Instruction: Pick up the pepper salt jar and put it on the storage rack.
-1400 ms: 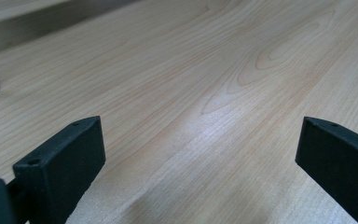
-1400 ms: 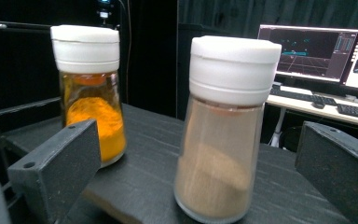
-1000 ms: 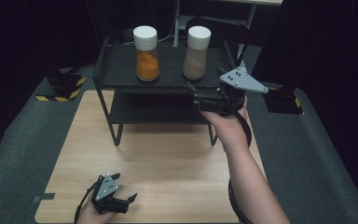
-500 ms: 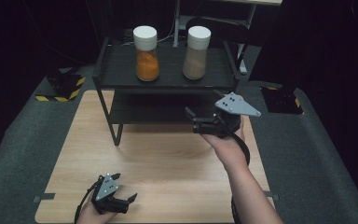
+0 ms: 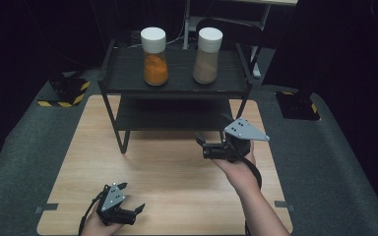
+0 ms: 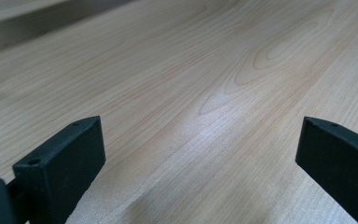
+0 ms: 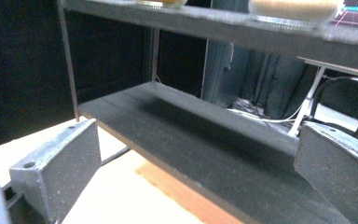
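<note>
Right gripper (image 5: pixel 203 146) held above the wooden table (image 5: pixel 167 172), jaws spread wide, nothing between them, pointing left across the table in the high view. Just beyond and above it stands the black two-tier shelf (image 5: pixel 174 78); its own view looks along the jaws at the lower tier (image 7: pixel 200 140), dead ahead and near, with the upper tier (image 7: pixel 242 30) overhead. Two white-capped jars on the top tier: beige jar (image 5: pixel 208 56) up and ahead of the right gripper, the nearer one; orange jar (image 5: pixel 154 56) just beside it on the far side, a gap between them. Neither touched. The jars' bottoms just show at the top edge of the right gripper view

Left gripper (image 5: pixel 133 212) low at the near table edge, well apart from the right one and from the shelf, jaws also wide open and empty; its view has bare wood grain (image 6: pixel 205 102) between the two black jaws, close under them
</note>
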A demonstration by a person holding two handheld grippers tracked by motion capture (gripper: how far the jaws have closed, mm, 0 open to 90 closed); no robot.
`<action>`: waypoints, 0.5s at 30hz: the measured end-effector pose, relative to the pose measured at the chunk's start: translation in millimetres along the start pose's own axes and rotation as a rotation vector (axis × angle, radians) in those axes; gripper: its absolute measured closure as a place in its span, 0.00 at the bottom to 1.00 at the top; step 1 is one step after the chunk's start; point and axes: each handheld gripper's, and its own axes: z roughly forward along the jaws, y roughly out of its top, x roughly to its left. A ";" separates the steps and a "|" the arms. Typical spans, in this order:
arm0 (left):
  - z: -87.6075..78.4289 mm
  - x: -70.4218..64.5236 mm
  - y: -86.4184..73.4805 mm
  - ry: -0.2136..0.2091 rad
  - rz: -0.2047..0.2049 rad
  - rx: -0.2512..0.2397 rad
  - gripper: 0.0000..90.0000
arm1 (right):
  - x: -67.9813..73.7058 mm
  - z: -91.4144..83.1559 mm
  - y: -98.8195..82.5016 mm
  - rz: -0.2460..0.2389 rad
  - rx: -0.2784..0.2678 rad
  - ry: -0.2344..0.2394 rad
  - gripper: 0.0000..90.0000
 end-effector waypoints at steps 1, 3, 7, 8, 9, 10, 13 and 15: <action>0.0 0.1 0.0 -0.001 0.000 0.000 0.02 | 0.1 -0.3 -2.0 0.001 0.002 0.000 0.00; -0.1 0.3 -0.1 -0.001 0.001 0.000 0.02 | 0.2 -0.8 -7.6 0.004 0.009 0.002 0.00; -0.1 0.5 -0.1 -0.001 0.000 0.000 0.02 | 0.8 -1.5 -19.8 0.008 0.034 0.009 0.00; 0.0 0.5 -0.1 -0.001 0.000 -0.001 0.02 | 0.8 -1.8 -23.1 0.012 0.038 0.012 0.00; 0.0 0.5 -0.1 -0.001 0.000 0.000 0.02 | 0.8 -2.0 -25.6 0.013 0.040 0.014 0.00; 0.0 0.5 -0.1 -0.001 0.000 0.000 0.02 | 1.3 -2.5 -29.0 0.015 0.043 0.015 0.00; 0.0 0.4 -0.1 -0.001 -0.002 -0.001 0.02 | 3.0 -3.5 -39.2 0.010 0.049 0.016 0.00; 0.0 0.3 0.0 0.000 -0.002 0.000 0.02 | 3.6 -3.9 -45.4 0.010 0.059 0.019 0.00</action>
